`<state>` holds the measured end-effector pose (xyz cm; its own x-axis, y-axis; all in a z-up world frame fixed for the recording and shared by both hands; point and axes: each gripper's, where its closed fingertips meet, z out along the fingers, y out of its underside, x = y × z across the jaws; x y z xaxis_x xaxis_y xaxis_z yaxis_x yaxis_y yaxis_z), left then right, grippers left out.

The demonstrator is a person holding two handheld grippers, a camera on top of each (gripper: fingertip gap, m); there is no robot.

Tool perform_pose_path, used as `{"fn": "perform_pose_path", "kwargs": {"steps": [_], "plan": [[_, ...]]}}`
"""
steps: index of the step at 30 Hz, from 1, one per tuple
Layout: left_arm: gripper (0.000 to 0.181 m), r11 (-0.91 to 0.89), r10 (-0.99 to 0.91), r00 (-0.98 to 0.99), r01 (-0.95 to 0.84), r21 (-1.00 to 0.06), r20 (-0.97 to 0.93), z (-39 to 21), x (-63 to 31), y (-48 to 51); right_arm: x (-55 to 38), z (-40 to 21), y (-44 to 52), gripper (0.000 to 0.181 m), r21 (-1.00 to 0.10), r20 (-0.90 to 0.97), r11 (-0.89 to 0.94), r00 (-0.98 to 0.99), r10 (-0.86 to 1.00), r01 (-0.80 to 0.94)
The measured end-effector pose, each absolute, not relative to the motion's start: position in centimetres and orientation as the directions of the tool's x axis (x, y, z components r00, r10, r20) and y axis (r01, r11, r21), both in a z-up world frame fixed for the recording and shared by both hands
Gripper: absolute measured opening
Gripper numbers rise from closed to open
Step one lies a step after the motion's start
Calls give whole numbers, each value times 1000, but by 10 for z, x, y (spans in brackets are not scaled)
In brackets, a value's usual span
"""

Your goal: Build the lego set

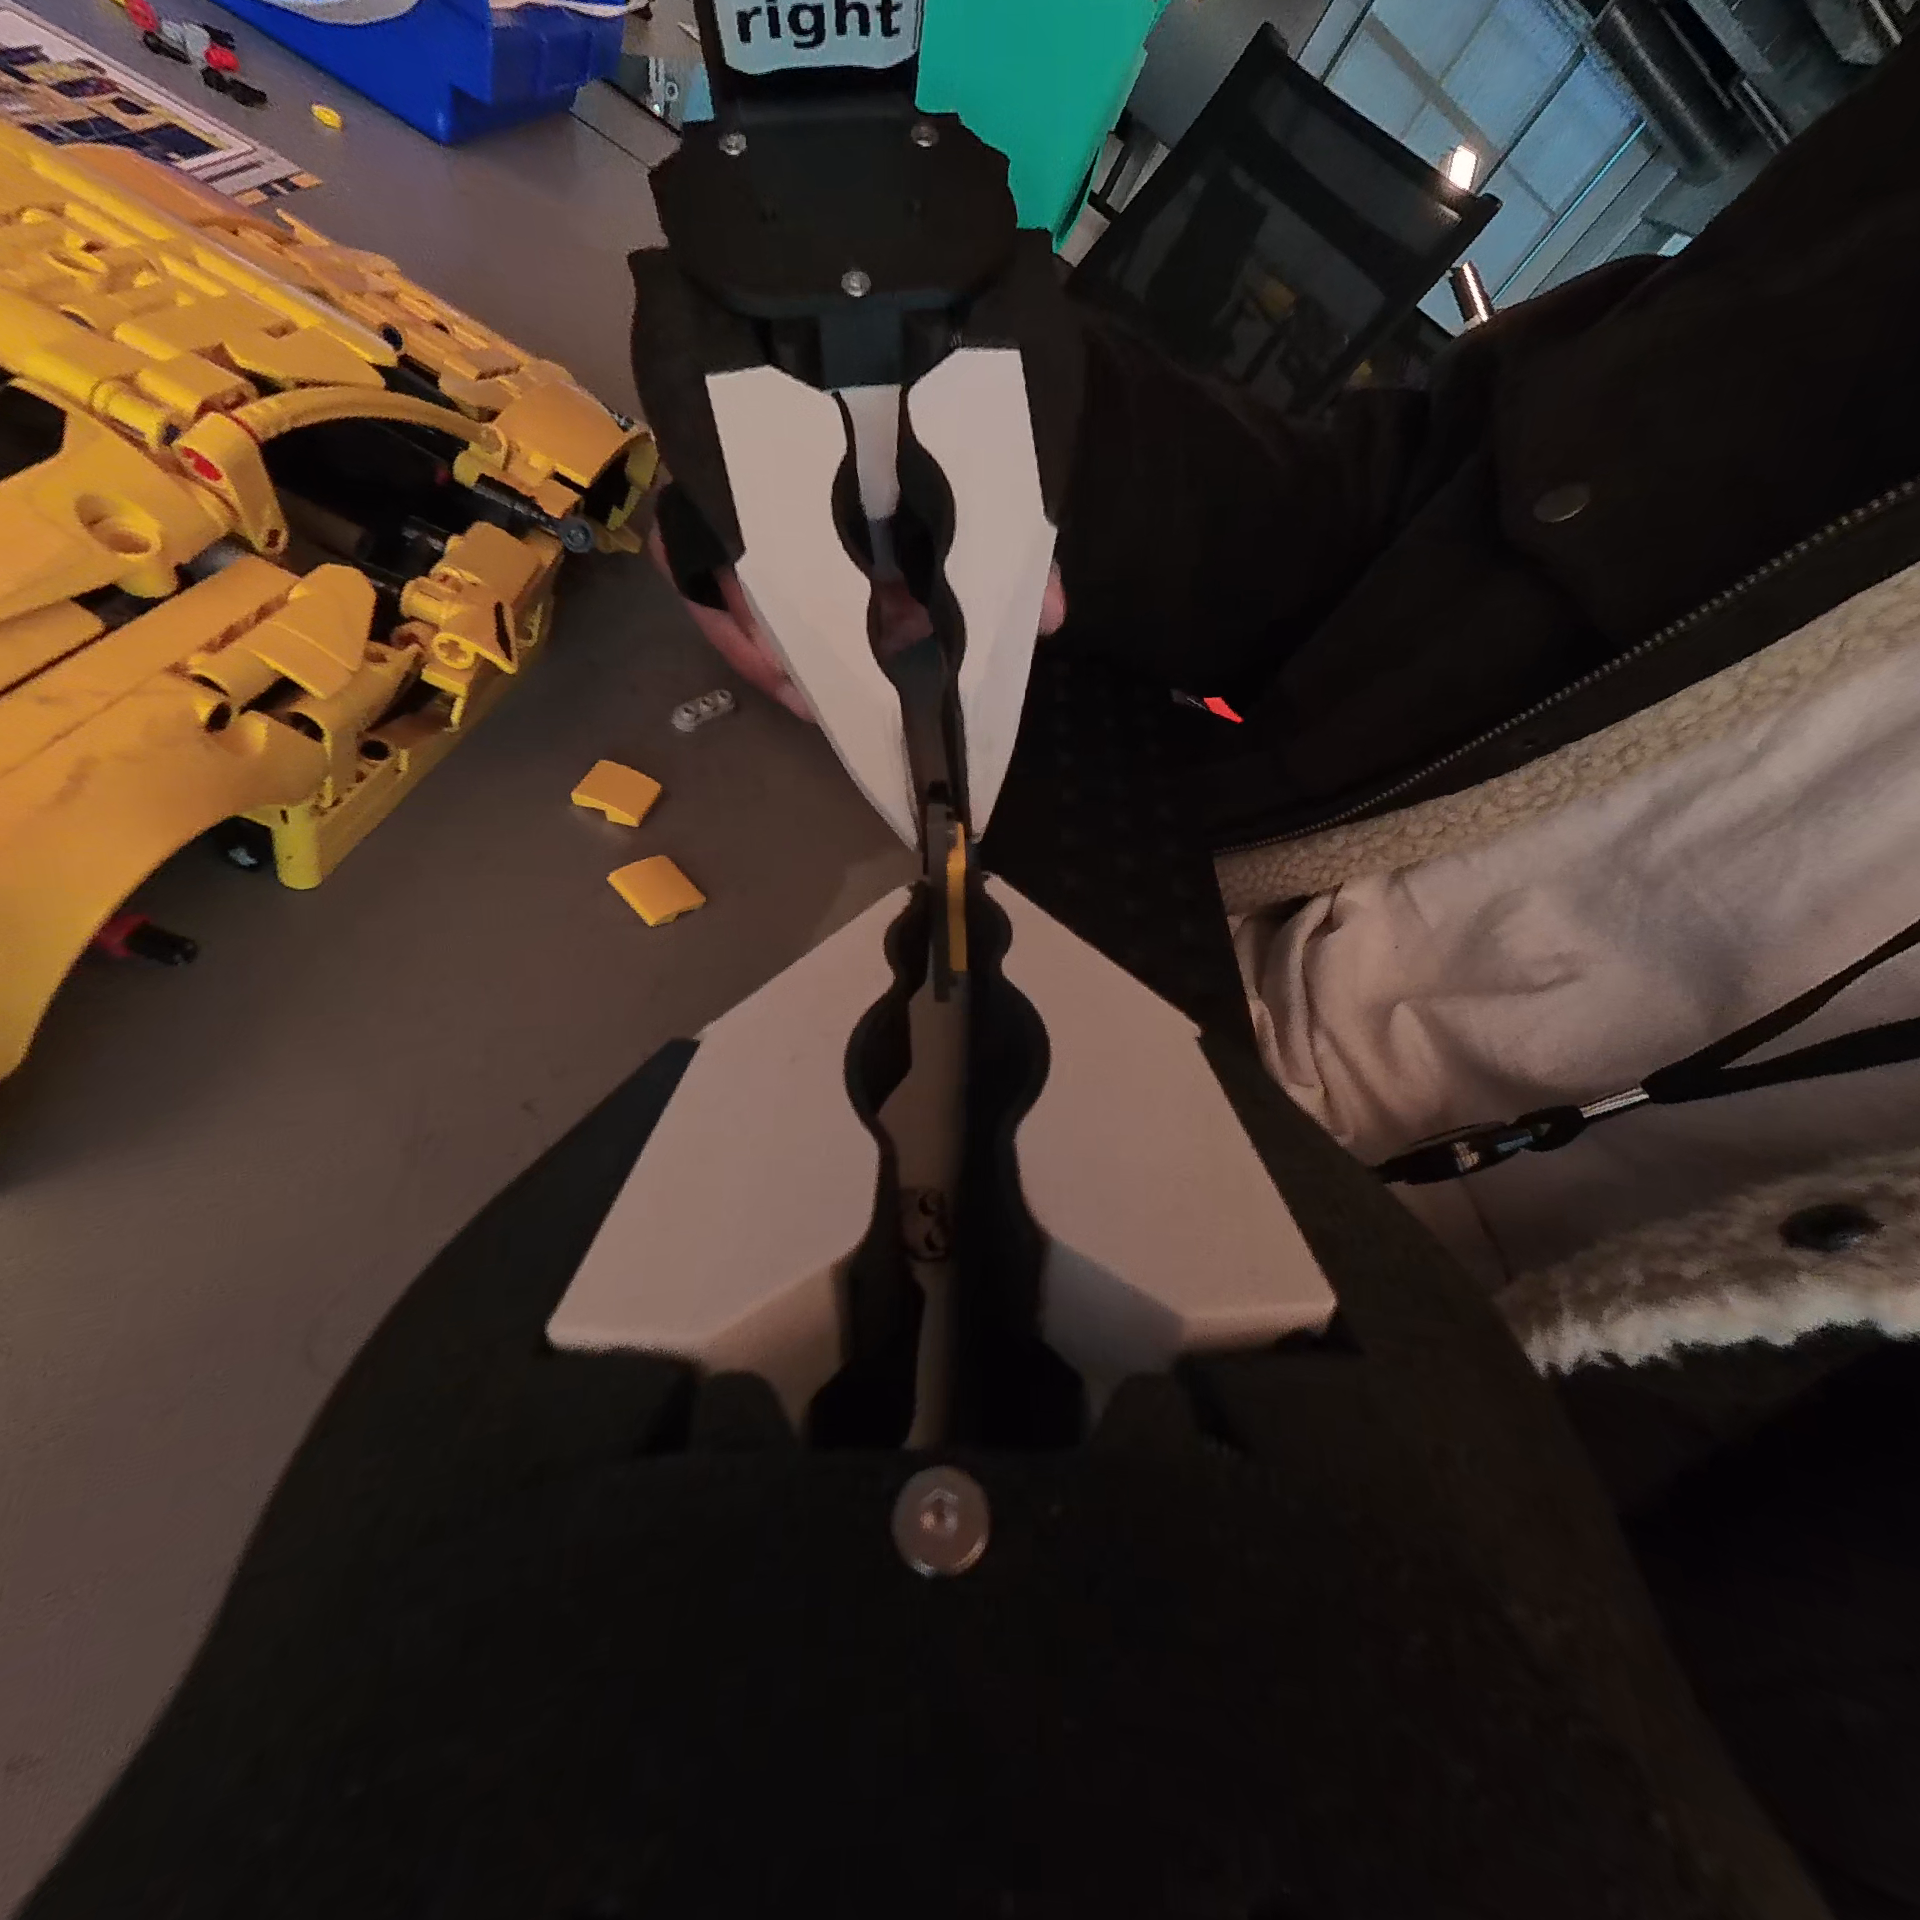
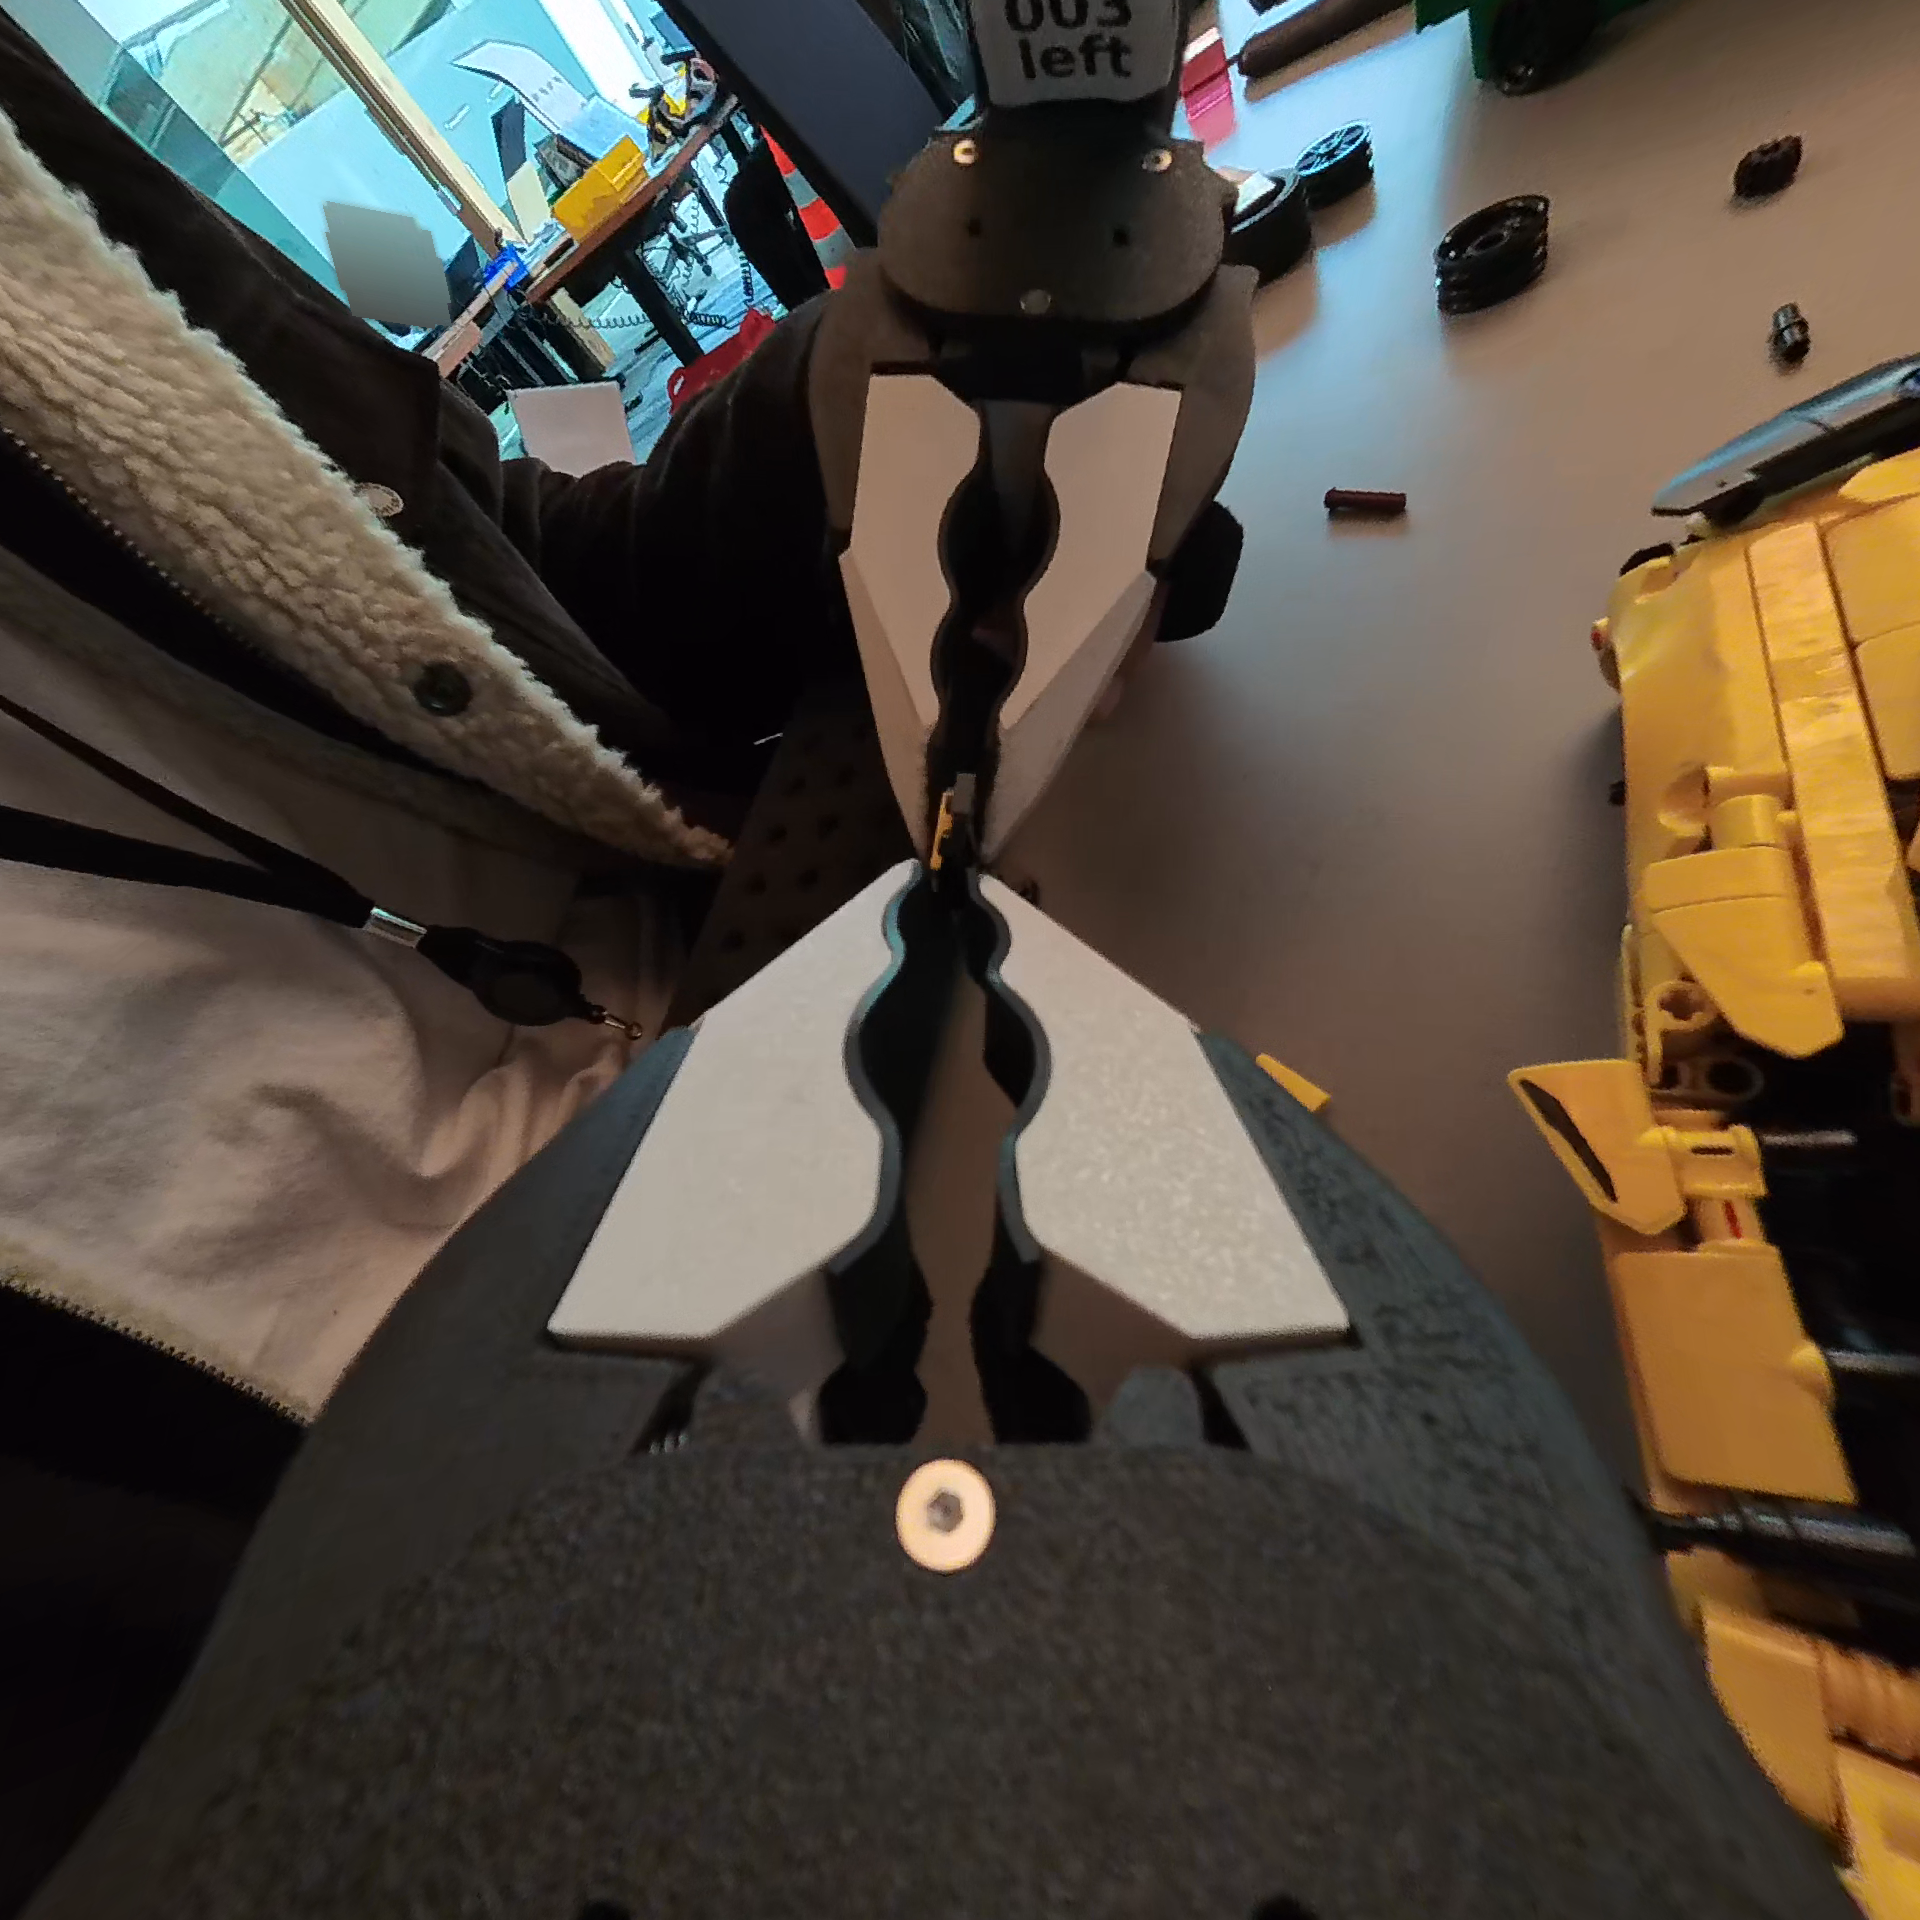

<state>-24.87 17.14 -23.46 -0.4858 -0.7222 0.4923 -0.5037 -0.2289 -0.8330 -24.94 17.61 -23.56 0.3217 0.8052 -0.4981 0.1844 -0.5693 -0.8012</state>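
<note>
My left gripper (image 1: 940, 896) is shut on a small yellow piece (image 1: 957, 906) with a black edge. My right gripper (image 1: 940, 831) comes in from the opposite side, tip to tip with the left. It is shut on a small dark grey piece (image 1: 938, 812) that touches the yellow piece's end. In the right wrist view my right gripper (image 2: 940, 885) meets the left gripper (image 2: 951, 840), and the yellow piece (image 2: 943, 826) shows between the left gripper's tips. The large yellow Lego car (image 1: 260, 520) lies on the table; it also shows in the right wrist view (image 2: 1766, 935).
Two loose yellow curved tiles (image 1: 615, 793) (image 1: 655, 889) and a small grey beam (image 1: 703, 709) lie beside the car. A blue bin (image 1: 447, 62) and a booklet (image 1: 125, 125) are farther back. Black wheels (image 2: 1491, 255) and a dark pin (image 2: 1363, 502) lie on the table. A person's jacket (image 1: 1558, 831) is close by.
</note>
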Motion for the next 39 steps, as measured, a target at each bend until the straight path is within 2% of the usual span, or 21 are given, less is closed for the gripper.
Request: {"fn": "perform_pose_path", "kwargs": {"steps": [6,11,15,18,24,32,36,39], "plan": [[6,-225,-699,-516,-499,-837,495,-232,-251,167,-253,-232,171,3,-823,-480,-536,275,833,188],[5,-180,-687,-549,-506,-844,475,-233,-255,160,-256,-234,163,4,-837,-433,-483,230,872,258],[5,-120,-697,-560,-526,-842,449,-240,-256,154,-258,-242,154,4,-785,-491,-528,193,849,324],[5,-150,-705,-542,-517,-843,458,-238,-254,158,-256,-239,159,4,-768,-546,-584,210,811,263],[6,-158,-721,-535,-493,-856,441,-235,-252,161,-254,-235,163,10,-810,-454,-522,279,846,266],[6,-153,-734,-528,-485,-861,427,-235,-251,162,-253,-232,165,16,-817,-454,-525,297,840,236],[6,-152,-750,-512,-483,-862,419,-237,-249,165,-251,-232,173,22,-823,-423,-522,372,826,223],[6,-148,-756,-511,-477,-867,410,-237,-249,166,-254,-236,172,16,-823,-387,-508,402,830,255]]}}
